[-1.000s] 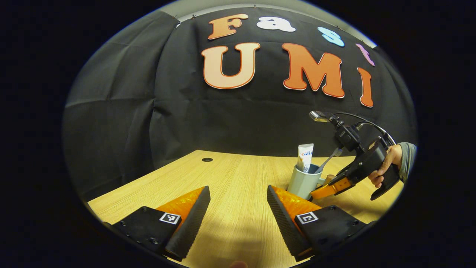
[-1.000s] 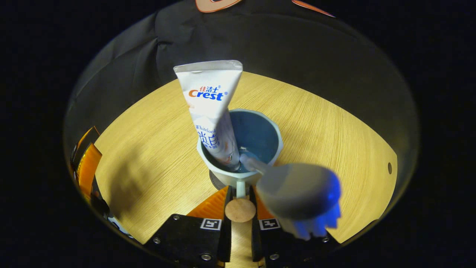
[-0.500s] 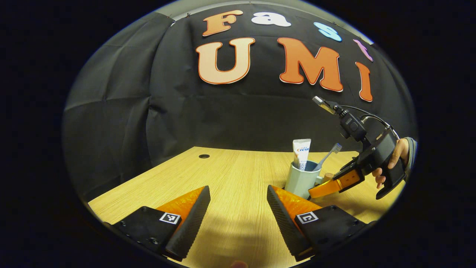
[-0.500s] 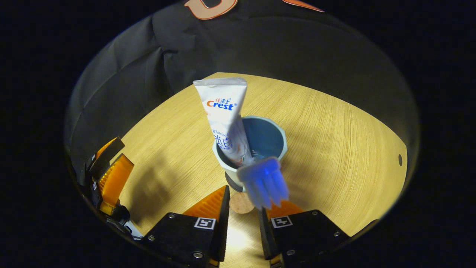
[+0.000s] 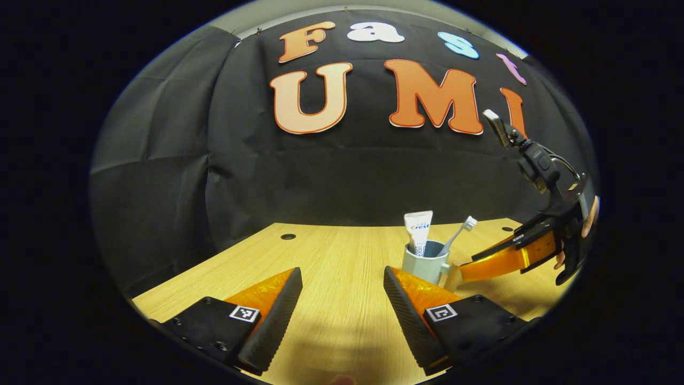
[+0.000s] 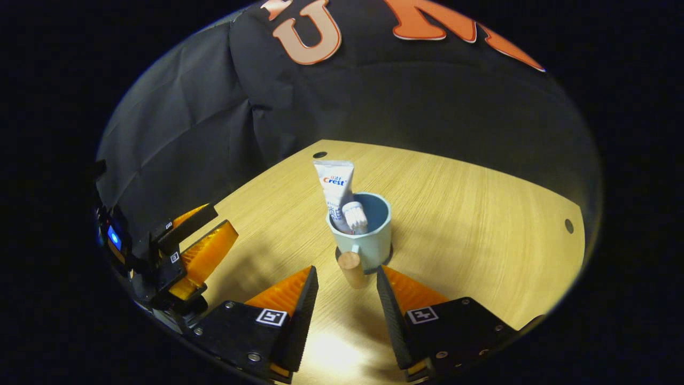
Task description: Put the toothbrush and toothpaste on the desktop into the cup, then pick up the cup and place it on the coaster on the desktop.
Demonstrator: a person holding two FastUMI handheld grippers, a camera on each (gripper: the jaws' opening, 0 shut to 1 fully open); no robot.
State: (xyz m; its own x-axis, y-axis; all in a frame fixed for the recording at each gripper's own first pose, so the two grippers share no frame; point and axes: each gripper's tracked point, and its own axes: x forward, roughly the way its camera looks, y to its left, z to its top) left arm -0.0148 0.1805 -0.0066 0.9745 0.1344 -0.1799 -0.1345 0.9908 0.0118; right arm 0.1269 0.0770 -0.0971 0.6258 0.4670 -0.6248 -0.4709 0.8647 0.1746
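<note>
The desk (image 6: 470,214) is pale, matt wood grain. The cup (image 6: 368,243) looks smooth and glazed, with a wooden handle knob (image 6: 352,267). The toothpaste (image 6: 335,187) tube is glossy plastic.

Wooden desktop (image 6: 481,214) under coaster (image 6: 388,251)

Warm overhead light brightens the wooden desk (image 6: 481,214) while fisheye curvature bends the dim edges, soft shadows pooling beneath sharply focused fingers (image 5: 278,315).

Black cloth wall (image 5: 160,160) hangs wrinkly past the fingers, light wood desktop (image 6: 481,214) spreads out below with a couple cable holes (image 6: 568,226), bright patch near the fingertips
</note>
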